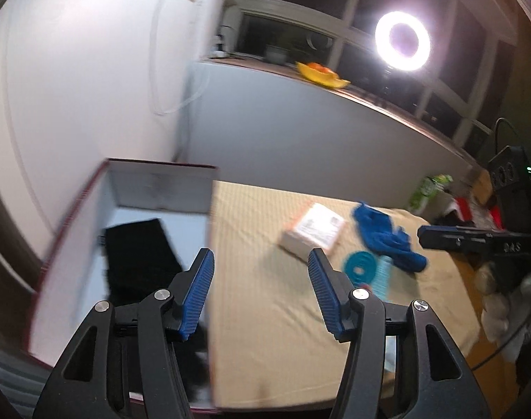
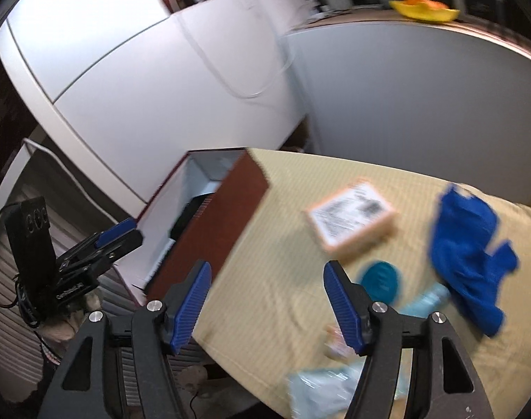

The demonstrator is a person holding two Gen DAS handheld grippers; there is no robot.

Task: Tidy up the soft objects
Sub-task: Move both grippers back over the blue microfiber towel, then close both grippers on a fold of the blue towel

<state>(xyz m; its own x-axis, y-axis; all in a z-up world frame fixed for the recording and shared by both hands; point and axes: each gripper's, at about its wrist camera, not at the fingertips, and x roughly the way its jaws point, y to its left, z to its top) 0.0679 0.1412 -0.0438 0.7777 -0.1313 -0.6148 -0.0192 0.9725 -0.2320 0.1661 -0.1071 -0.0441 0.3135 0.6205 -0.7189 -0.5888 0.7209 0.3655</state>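
Observation:
A dark red box [image 1: 73, 209] with a white inside stands at the table's left edge and holds a folded black cloth [image 1: 139, 255]; it also shows in the right wrist view [image 2: 213, 230]. A crumpled blue cloth [image 1: 387, 237] [image 2: 468, 255] lies on the beige tablecloth [image 1: 265, 307] at the right. My left gripper [image 1: 260, 265] is open and empty, above the box's right wall. My right gripper [image 2: 267, 279] is open and empty, above the tablecloth, between the box and the blue cloth. A pale blue packet [image 2: 325, 387] lies under the right gripper.
A white and orange packet [image 1: 314, 230] [image 2: 353, 216], a teal disc [image 1: 361, 269] [image 2: 382, 279] and a light blue tube [image 1: 382, 276] [image 2: 426, 302] lie mid-table. A yellow bowl [image 1: 321, 75] sits on the back ledge. A ring light [image 1: 401, 42] shines at the window.

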